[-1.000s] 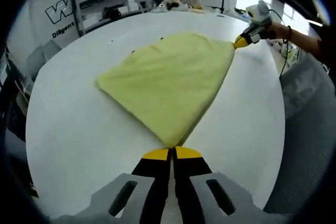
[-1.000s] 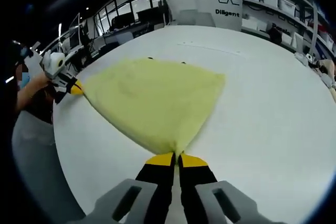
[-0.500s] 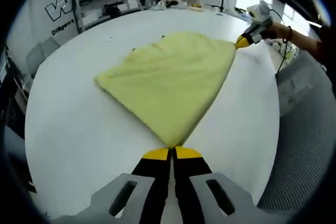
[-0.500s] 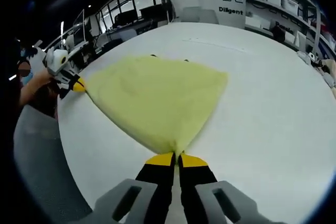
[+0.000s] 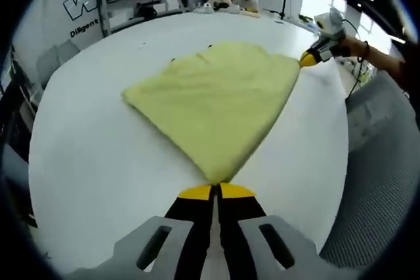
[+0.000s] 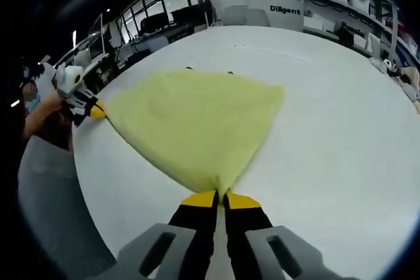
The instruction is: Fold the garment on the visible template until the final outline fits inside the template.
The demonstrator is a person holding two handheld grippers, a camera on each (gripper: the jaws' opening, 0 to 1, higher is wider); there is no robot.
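Currently yellow garment (image 5: 216, 100) lying flat on white table (image 5: 92, 162), both near corners being pinched: left hand-held gripper (image 5: 215, 191), right hand-held gripper (image 6: 220, 199). Judging: lifting evenly, keeping edge taut, carrying fold straight across.

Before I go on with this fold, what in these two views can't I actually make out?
- Template outline: only small dark marks peek out at the far edge of the yellow garment in both views; the cloth covers the rest.
- Layers and sleeves under the garment: hidden by its top layer.
- Pinched corners: hidden between the shut jaws of the left tongs and right tongs.
- Table near edge: cut off by the left gripper view's rim.
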